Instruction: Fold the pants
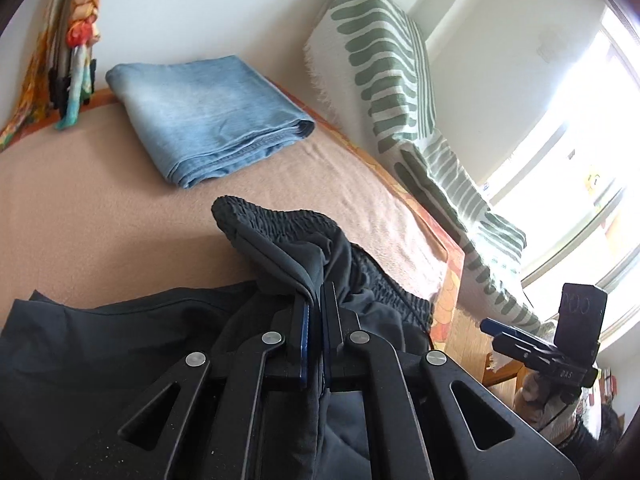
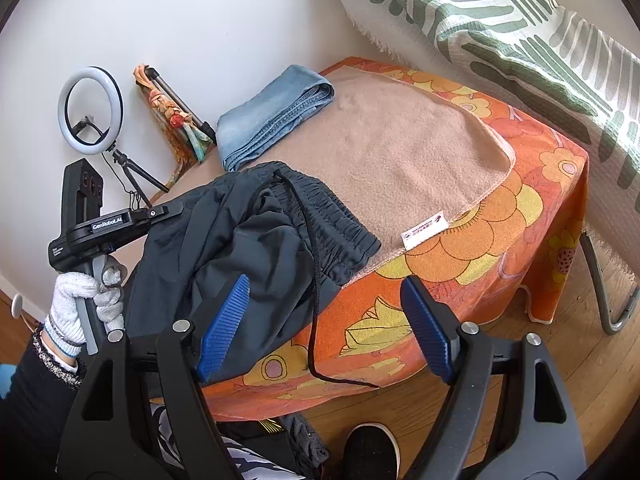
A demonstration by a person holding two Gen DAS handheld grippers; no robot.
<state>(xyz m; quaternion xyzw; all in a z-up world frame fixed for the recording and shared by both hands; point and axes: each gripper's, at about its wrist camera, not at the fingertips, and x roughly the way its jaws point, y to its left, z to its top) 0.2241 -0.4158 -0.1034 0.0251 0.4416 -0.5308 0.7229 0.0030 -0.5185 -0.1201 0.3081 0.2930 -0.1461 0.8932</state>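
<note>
While the dark pants [image 2: 256, 240] lie bunched at the near edge of the pink towel [image 2: 400, 152], with part of the fabric draped over the front of the counter [image 2: 520, 184], one fold of cloth below the elastic waistband [image 1: 276, 216] is pinched between the closed fingers of the left gripper [image 1: 316, 312]; the hold is judged to serve for lifting and spreading the garment before any fold is made. Right gripper [image 2: 324, 332]: fingers set wide apart, nothing held, hovering off the towel's near edge above the orange floral cover, apparently kept ready to take a second hold on the waistband. Drawstring [image 2: 316, 312]: hanging loose from the waistband, down past the towel's near edge and over the counter front; it is judged liable to snag or be trapped in a fold. Folded blue jeans [image 1: 208, 120]: set at the towel's far edge, near the wall, well apart from the pants, presumably put aside as finished so that the middle of the towel is left free for folding. Striped blanket [image 1: 384, 60]: beyond the towel's right edge, untouched.
</note>
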